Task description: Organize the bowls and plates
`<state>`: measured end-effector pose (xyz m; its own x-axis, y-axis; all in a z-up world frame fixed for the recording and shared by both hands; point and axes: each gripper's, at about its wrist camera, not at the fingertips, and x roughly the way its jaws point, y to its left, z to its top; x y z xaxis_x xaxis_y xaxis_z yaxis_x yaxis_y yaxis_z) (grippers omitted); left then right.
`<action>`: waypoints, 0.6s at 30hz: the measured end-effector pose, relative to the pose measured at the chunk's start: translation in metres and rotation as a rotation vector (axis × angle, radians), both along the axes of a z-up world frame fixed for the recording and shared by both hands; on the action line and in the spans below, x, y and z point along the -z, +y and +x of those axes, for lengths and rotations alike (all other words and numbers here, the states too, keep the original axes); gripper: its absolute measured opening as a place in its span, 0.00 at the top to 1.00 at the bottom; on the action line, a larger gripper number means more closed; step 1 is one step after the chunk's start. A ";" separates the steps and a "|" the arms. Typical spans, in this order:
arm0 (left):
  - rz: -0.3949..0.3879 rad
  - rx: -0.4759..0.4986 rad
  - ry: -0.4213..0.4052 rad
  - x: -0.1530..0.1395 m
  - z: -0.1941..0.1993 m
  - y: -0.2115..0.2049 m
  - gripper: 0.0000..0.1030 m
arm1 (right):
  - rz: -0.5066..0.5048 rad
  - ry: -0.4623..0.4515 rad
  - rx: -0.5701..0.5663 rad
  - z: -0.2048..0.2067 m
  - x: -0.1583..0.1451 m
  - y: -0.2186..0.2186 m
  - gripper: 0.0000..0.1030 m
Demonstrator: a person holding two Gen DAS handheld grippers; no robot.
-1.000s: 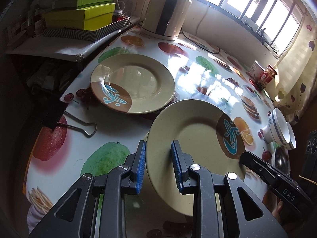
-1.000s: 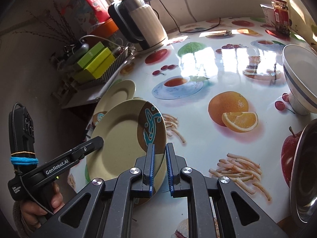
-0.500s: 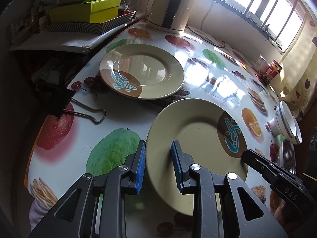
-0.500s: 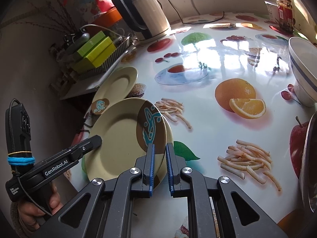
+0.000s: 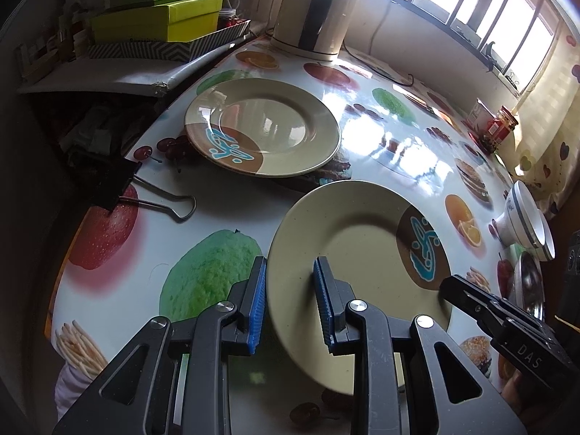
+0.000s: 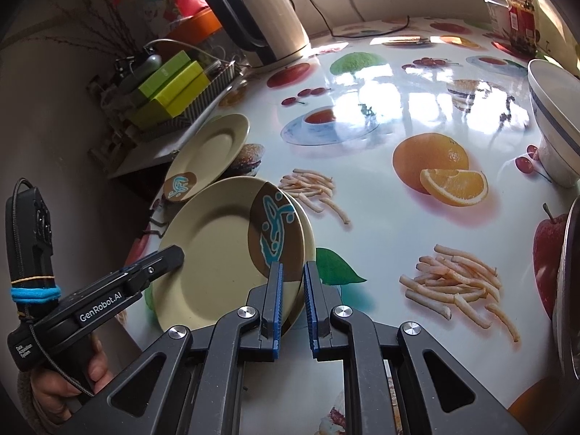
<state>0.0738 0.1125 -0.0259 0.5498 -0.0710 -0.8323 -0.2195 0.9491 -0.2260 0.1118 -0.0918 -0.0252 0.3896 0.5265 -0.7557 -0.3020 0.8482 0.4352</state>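
Note:
A beige plate (image 5: 355, 253) with a brown patch and blue emblem hangs just above the fruit-printed table, slightly tilted. My left gripper (image 5: 290, 301) is shut on its left rim, one pad under the edge and one on the upper face. One of its fingers (image 6: 163, 261) lies across the plate (image 6: 217, 253) in the right wrist view. My right gripper (image 6: 293, 290) is shut on the opposite rim beside the emblem; it also shows as a black gripper (image 5: 471, 301) at the lower right of the left wrist view. A matching plate (image 5: 268, 123) lies flat on the table beyond. Stacked white bowls (image 5: 525, 217) with blue bands stand far right.
A black binder clip (image 5: 116, 185) grips the table's left edge. A kettle (image 5: 315, 7) stands at the back, with green boxes (image 5: 159, 14) on a side shelf. A metal dish (image 6: 569, 290) sits at the right edge, and a red jar (image 5: 504, 123) near the window.
Both grippers keep their hold on the plate. It has drifted slightly nearer, away from the plate lying on the table, uncovering the printed fries beyond its rim.

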 end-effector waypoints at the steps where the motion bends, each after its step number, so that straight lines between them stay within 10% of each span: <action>1: -0.002 -0.003 0.001 0.000 0.000 0.000 0.74 | -0.001 0.001 -0.002 0.000 0.000 0.000 0.87; 18: -0.043 -0.026 -0.019 -0.003 0.000 0.015 0.74 | -0.006 -0.011 0.008 0.001 -0.002 0.000 0.86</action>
<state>0.0733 0.1278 -0.0229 0.5674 -0.0925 -0.8182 -0.2390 0.9324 -0.2712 0.1132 -0.0922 -0.0229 0.4017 0.5186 -0.7548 -0.3002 0.8532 0.4265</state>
